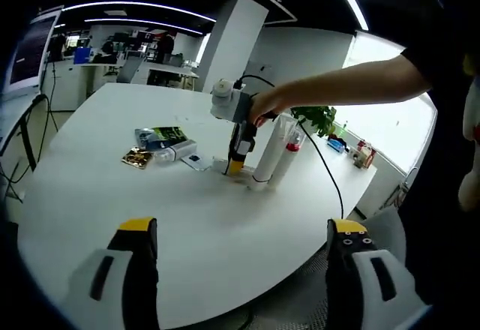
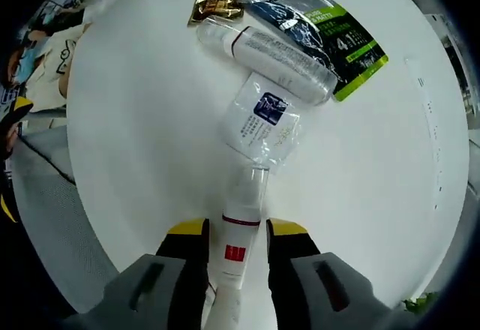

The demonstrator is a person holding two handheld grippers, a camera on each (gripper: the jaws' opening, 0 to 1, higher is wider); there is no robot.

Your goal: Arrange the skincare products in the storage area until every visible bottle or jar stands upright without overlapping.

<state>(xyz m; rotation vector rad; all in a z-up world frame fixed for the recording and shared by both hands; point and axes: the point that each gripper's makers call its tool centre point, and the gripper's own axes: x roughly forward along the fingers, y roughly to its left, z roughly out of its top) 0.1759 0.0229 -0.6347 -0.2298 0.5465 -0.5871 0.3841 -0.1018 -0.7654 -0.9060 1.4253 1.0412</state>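
My right gripper (image 2: 237,234) is shut on a white tube with a red band (image 2: 238,229), held upright with its cap end down on the white table (image 2: 135,120). The same gripper (image 1: 235,166) appears in the left gripper view, pointing down in a person's hand. Just behind it two white tubes (image 1: 271,154) stand upright side by side. Beyond the held tube lie a small clear bottle with a blue label (image 2: 261,124), a long clear bottle (image 2: 266,49), a dark green sachet (image 2: 322,26) and a gold sachet (image 2: 216,4). My left gripper (image 1: 244,270) hangs open over the near table edge, holding nothing.
The round table (image 1: 112,195) ends close below my left jaws. A black cable (image 1: 326,169) runs off the right side. A potted plant (image 1: 319,118) and small bottles (image 1: 364,154) stand by the window. Desks and a monitor (image 1: 30,49) fill the room behind.
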